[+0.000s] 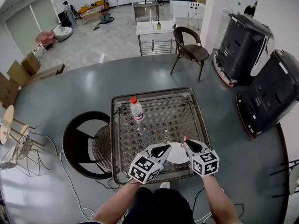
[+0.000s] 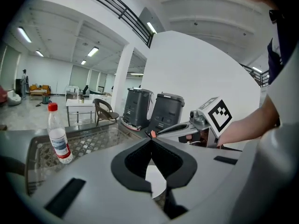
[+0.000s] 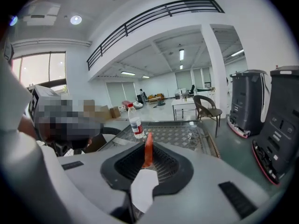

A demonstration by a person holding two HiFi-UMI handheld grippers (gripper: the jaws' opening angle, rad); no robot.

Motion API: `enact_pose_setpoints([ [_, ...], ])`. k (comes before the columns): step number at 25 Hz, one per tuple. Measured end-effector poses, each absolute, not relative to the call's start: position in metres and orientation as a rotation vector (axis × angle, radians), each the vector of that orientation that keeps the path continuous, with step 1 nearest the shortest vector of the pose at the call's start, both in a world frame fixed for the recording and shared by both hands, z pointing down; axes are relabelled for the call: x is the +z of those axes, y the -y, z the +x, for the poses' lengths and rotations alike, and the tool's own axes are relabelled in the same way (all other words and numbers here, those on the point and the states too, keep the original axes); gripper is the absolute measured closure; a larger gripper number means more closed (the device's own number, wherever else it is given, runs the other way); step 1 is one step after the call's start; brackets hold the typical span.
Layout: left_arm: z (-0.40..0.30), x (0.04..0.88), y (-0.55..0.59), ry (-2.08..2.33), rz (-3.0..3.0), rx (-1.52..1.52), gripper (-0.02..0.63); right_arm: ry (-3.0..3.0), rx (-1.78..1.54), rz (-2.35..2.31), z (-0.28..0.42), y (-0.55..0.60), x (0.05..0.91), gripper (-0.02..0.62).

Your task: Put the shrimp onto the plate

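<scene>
The shrimp (image 3: pixel 148 149), a thin orange-red strip, stands upright between the jaws of my right gripper (image 3: pixel 148 141), which is shut on it. In the head view the right gripper (image 1: pixel 185 141) hovers over the right edge of the white plate (image 1: pixel 176 154), with the shrimp's tip (image 1: pixel 185 138) showing. My left gripper (image 1: pixel 166 148) is over the plate's left edge, shut and holding nothing. From the left gripper view, the left gripper (image 2: pixel 150 142) points at the right gripper (image 2: pixel 161 132) and the shrimp (image 2: pixel 152 134). The plate (image 2: pixel 156 181) shows below the jaws.
A water bottle (image 1: pixel 136 110) with a red cap stands at the back left of the glass-topped woven table (image 1: pixel 187 111). A black chair (image 1: pixel 84 143) stands left of the table, a wicker chair (image 1: pixel 189 48) beyond it, two black machines (image 1: pixel 245 45) to the right.
</scene>
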State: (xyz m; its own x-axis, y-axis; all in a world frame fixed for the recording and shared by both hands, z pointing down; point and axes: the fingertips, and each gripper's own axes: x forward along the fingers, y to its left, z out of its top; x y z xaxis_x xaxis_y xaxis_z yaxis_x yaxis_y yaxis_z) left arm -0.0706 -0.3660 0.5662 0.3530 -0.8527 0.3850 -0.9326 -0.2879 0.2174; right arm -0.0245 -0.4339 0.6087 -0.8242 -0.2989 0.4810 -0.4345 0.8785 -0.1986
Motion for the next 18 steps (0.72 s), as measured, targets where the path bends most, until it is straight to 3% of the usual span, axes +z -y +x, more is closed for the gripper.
enact_pose_setpoints([
  [11, -0.086, 0.624, 0.342, 1.567, 2.075, 0.324, 0.597, 2.334, 0.456, 0.417, -0.031, 0.412, 0.737, 0.541],
  [18, -0.084, 0.630, 0.333, 1.561, 2.019, 0.340, 0.597, 2.204, 0.421, 0.358, -0.032, 0.403, 0.776, 0.541],
])
